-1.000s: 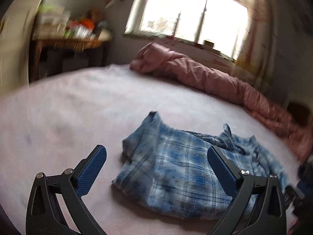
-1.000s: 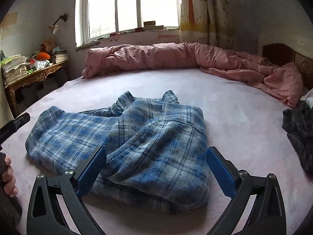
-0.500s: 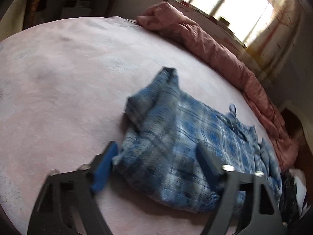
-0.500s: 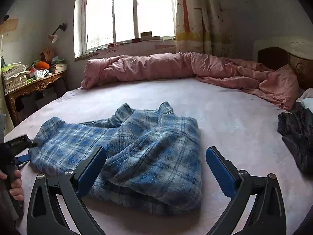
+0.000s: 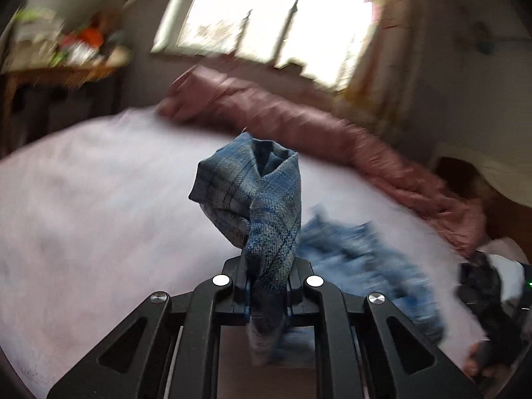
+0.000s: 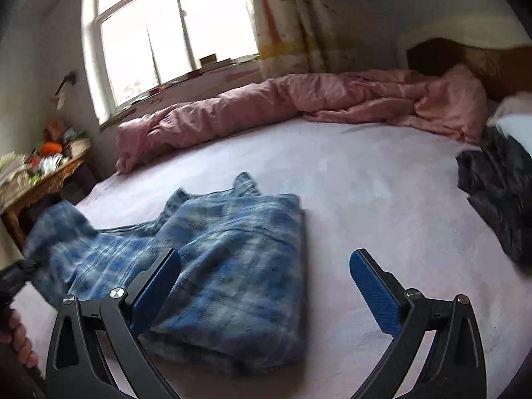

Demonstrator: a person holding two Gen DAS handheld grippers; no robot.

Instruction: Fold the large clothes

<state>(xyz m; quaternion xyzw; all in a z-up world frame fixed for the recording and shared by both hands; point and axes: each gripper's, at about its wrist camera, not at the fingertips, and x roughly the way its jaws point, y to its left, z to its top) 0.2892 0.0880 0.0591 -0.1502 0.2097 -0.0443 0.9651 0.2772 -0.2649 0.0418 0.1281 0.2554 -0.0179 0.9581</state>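
Shirt [image 5: 262, 206] bunched in closing left hand-held gripper [image 5: 267, 294] hides its pads.

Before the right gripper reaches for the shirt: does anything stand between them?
Nothing visible does. The right gripper is open just above the shirt, with only bare sheet beside it.

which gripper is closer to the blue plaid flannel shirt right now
Left. The left gripper is closing on a bunched corner of the blue plaid flannel shirt; the right gripper hovers open over its folded end, not gripping.
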